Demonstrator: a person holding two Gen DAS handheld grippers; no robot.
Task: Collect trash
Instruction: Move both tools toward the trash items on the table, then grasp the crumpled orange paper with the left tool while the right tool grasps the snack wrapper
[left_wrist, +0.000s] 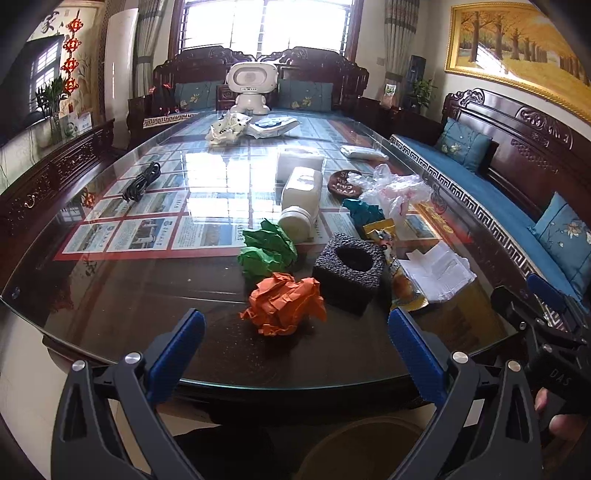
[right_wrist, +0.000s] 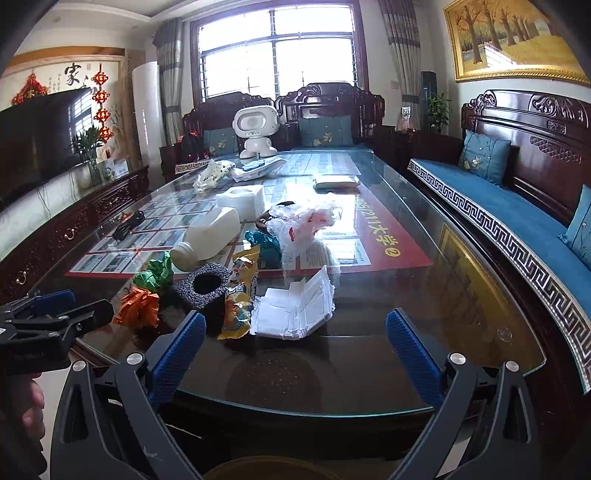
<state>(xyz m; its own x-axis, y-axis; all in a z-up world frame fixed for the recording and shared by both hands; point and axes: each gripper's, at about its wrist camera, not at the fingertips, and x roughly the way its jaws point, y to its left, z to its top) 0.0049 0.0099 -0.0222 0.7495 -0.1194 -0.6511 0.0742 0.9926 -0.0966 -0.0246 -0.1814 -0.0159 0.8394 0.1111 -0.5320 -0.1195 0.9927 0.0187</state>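
Trash lies on the near end of a glass-topped table (left_wrist: 129, 295). An orange crumpled paper (left_wrist: 284, 302) sits closest, just beyond my open left gripper (left_wrist: 295, 332). Behind it are a green crumpled paper (left_wrist: 267, 251), a black foam block (left_wrist: 349, 271) with a round hole, a yellow snack wrapper (left_wrist: 397, 273), a white folded paper (left_wrist: 437, 273), a white plastic bottle (left_wrist: 301, 201) on its side, teal paper (left_wrist: 362, 212) and a clear plastic bag (left_wrist: 395, 186). My right gripper (right_wrist: 295, 332) is open in front of the white folded paper (right_wrist: 295, 310) and the wrapper (right_wrist: 240, 295).
Farther back stand a tissue box (left_wrist: 299, 160), a black cable (left_wrist: 142, 181), white bags (left_wrist: 227, 127) and a white robot toy (left_wrist: 251, 86). Dark wooden sofas with blue cushions (right_wrist: 495, 210) line the right and far sides. A round brown bin rim (left_wrist: 354, 443) shows below the table's edge.
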